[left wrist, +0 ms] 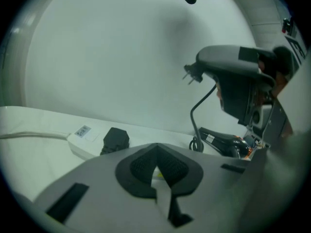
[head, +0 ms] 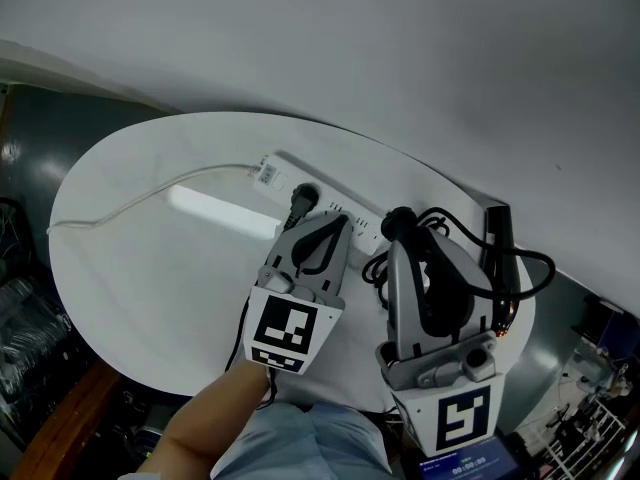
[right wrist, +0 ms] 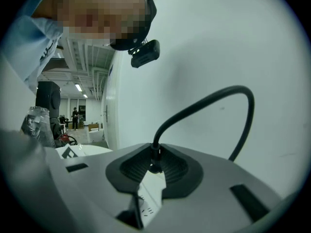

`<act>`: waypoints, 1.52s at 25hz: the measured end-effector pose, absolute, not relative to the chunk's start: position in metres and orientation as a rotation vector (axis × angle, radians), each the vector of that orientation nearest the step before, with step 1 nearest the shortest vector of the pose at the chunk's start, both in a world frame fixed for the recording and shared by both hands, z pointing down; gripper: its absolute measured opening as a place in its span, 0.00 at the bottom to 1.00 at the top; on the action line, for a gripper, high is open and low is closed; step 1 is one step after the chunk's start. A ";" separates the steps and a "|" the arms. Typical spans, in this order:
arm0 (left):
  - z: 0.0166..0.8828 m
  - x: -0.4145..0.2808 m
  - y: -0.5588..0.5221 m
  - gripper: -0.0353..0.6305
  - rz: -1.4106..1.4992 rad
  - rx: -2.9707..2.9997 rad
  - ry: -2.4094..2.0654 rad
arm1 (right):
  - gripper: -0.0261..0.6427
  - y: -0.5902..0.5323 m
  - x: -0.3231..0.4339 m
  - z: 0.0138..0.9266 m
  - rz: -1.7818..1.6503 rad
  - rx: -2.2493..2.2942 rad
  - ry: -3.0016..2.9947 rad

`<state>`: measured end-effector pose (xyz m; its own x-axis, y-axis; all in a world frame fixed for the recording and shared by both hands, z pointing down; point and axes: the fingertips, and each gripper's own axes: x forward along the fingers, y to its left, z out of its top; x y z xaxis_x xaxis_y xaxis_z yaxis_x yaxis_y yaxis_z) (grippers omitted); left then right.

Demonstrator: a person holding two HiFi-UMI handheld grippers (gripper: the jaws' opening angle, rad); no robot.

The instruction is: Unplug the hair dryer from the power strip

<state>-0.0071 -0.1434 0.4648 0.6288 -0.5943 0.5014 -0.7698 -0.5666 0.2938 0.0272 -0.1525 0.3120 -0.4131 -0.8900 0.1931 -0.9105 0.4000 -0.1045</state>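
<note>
A round white table (head: 130,298) is occupied by a power strip (head: 275,173), its white cable (head: 215,170) and a black hair dryer (head: 497,238).

**White bench, black dryer, grey tongs**

Your bench (head: 120,268) is white, and so is the power strip (head: 283,171) with its pale cord (head: 130,203). The plug (head: 398,218), its cable (head: 530,268) and the hair dryer (head: 497,233) are black. Your left tongs (head: 330,223) and right tongs (head: 400,233) are grey with black pads (left wrist: 141,166), and their cubes (head: 285,333) carry black-and-white square markers.

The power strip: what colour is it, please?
The power strip is white, clearest in the head view.
</note>
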 end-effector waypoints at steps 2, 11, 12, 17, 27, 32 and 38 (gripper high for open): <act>0.468 -0.011 -0.144 0.05 0.471 2.354 -1.069 | 0.12 -0.150 0.039 0.298 0.254 1.652 -2.551; 0.435 -0.011 -0.140 0.05 0.414 2.369 -1.104 | 0.12 -0.121 0.062 0.286 0.285 1.712 -2.511; 0.424 -0.010 -0.139 0.05 0.393 2.390 -1.117 | 0.12 -0.118 0.064 0.286 0.285 1.713 -2.507; 0.375 -0.019 -0.119 0.05 0.336 2.464 -1.174 | 0.12 -0.098 0.065 0.305 0.342 1.676 -2.461; 0.305 -0.039 -0.065 0.05 0.255 2.548 -1.243 | 0.34 -0.033 0.051 0.406 0.729 1.490 -2.262; 0.289 -0.045 -0.039 0.05 0.214 2.632 -1.169 | 0.41 0.002 0.051 0.430 0.896 1.554 -2.151; 0.282 -0.053 -0.002 0.05 0.190 2.704 -1.078 | 0.44 0.048 0.067 0.422 0.906 1.809 -2.026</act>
